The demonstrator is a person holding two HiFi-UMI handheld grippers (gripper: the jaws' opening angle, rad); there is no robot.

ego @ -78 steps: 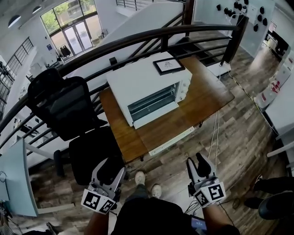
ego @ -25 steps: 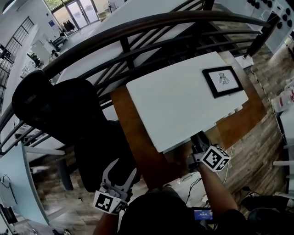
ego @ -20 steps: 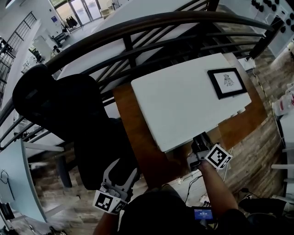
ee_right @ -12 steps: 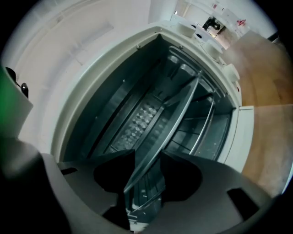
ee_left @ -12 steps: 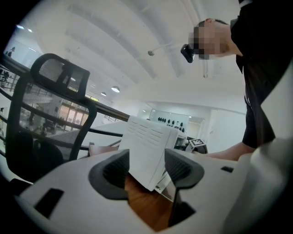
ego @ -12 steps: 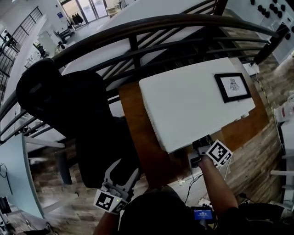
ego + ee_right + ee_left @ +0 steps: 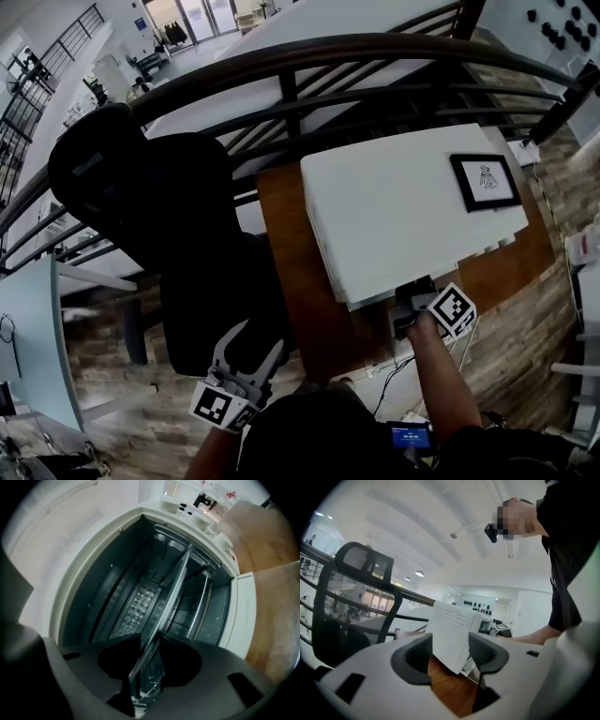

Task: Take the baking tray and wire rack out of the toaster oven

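The tongs point(image 7: 147, 660), just closing, pinch the baking tray point(image 7: 165, 595) inside the toaster oven point(image 7: 89, 555).

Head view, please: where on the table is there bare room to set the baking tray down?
A bare strip of table runs between the toaster oven's left side and the black chair. A smaller bare corner lies right of the oven. The oven's front is crowded: the right gripper works there, its jaws just closing on the baking tray's edge.

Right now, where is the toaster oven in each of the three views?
Head view: toaster oven right of centre, white top showing.
Left gripper view: oven at centre, vented side showing.
Right gripper view: oven's open cavity fills the picture.
Shared landmark: wooden table beneath it.
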